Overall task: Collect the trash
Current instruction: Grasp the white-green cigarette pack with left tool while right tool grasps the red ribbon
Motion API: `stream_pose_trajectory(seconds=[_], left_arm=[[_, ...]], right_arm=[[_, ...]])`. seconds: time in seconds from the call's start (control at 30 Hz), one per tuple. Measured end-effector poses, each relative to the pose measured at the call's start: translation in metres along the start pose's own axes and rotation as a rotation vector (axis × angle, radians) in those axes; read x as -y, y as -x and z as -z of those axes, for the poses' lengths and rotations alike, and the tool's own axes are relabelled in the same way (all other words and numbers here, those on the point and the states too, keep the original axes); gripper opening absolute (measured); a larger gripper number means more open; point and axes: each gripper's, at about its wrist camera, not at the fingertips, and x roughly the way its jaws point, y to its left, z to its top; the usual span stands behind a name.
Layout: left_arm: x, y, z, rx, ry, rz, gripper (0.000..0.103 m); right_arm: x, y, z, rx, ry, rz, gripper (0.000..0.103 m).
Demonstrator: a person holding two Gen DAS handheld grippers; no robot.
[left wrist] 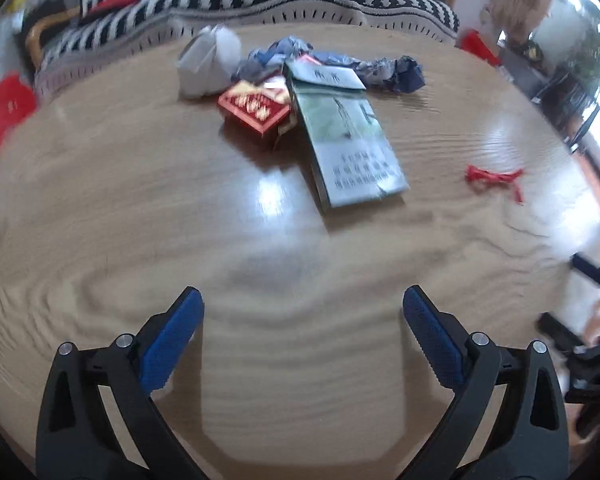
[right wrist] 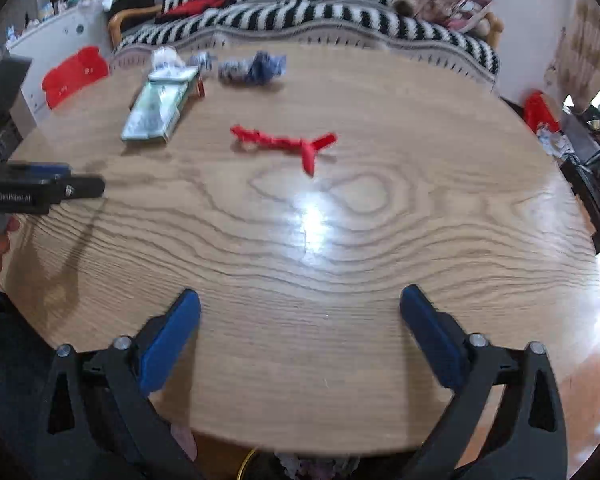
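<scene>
Both tools are spread wide and grasp nothing: our left tool (left wrist: 302, 300) hovers low over the near part of the round, wood-grain counter (left wrist: 140, 208), and our right tool (right wrist: 300, 300) hovers over the near edge of the same counter, each with its blue-padded fingers pointing toward the far side.

The trash lies across the far half. From the left wrist view, a flat pale green cigarette carton (left wrist: 346, 140) lies nearest, its far end touching a small red cigarette pack (left wrist: 254, 110). Behind the pack sits a crumpled white paper bag (left wrist: 208, 64), and beside it a crushed blue-and-white wrapper (left wrist: 380, 66). Well apart to the right lies a twisted red plastic strip (left wrist: 494, 178).

From the right wrist view, that red strip sits straight ahead near the counter's middle, with bare wood between it and the fingers. Our left tool enters from the left edge.

A black-and-white striped sofa (right wrist: 300, 12) stands behind the counter.
</scene>
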Motion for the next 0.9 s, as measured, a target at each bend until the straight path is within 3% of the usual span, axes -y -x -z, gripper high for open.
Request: stream_pose_trajectory(seconds=[0.33,0.63,0.9], left_arm=[[0.026,-0.017,-0.033,0.026,-0.030,0.003,0.097],[0.035,-0.020,-0.044,0.038,-0.066,0.025,0.097],[0.041,-0.028,-0.059,0.062,-0.092,0.043,0.097]], right_arm=[[0.001,-0.026,-0.035,-0.061,0.089,-0.067,0.098],[-0.004,-0.063,-0.087,-0.158,0.273,-0.170,0.098],[-0.002,-0.078,-0.109,-0.175,0.318,-0.194,0.098]])
